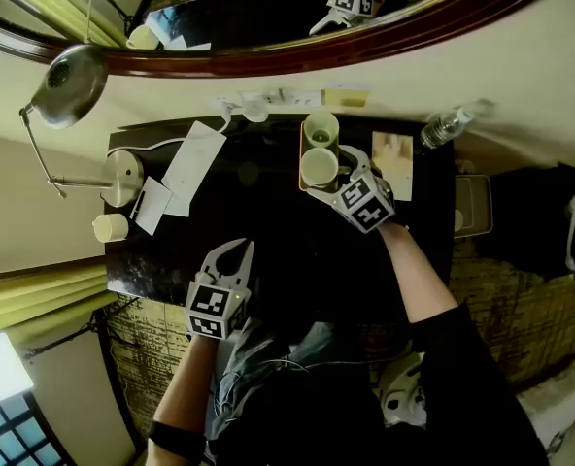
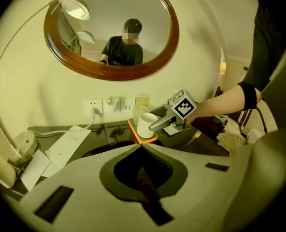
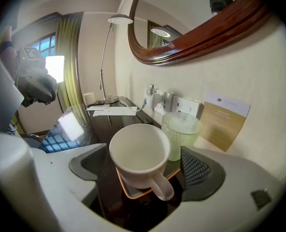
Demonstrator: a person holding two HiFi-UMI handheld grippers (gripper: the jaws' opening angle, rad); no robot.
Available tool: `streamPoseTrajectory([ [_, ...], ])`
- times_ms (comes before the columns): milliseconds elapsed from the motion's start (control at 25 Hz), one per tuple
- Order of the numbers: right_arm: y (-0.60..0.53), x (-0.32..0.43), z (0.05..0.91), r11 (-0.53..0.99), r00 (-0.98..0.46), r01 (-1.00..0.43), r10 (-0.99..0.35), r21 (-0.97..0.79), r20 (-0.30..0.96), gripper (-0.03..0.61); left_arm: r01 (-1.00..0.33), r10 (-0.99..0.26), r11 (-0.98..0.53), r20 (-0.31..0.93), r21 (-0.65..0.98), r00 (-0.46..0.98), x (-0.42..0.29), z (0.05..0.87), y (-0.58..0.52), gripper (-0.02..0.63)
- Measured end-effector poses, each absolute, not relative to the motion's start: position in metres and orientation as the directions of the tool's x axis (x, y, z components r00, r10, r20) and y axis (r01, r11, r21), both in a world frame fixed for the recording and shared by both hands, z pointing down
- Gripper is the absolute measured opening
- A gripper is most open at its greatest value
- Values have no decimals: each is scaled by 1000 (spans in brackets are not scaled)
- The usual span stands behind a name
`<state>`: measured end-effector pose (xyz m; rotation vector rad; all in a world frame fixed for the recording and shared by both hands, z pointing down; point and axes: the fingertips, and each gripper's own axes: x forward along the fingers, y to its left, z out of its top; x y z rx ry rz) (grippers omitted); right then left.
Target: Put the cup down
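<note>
The cup stands upright between the jaws of the right gripper. Its base is on, or just over, the near end of the tray, and its handle points toward us. The jaws are spread wide on either side of it. To the right of the handle we see a strip of tray between pad and wall, so we judge that the pads do not press and the cup bears its own weight. At the left pad we are less sure. Just behind the cup, touching it or nearly so, stands the glass on the same tray.

To finish well, we would first check that the cup sits flat inside the orange rim, not perched on the edge. Then we should pull the gripper straight back along its own line with the jaws wide, so that neither pad catches the handle or drags the cup. A sideways sweep could knock it into the glass.

The left gripper hangs over the near edge of the table, well apart from the tray, with its jaws closed on nothing. It has no part in this step. Papers and a lamp base lie off to the left, out of the way.
</note>
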<state>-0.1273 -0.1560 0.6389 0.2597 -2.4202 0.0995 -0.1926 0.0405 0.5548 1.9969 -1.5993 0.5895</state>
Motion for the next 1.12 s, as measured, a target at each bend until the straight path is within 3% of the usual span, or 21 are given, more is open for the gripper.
streamPoseTrajectory([
  [440, -154, -139, 647, 979, -751, -206, -158, 0, 641, 421, -983, -761, -147, 622, 112, 185, -197, 557, 47, 0],
  [1120, -144, -122, 623, 961, -753, -275, -238, 35, 613, 419, -984, -767, -142, 616, 109, 179, -201, 555, 59, 0],
])
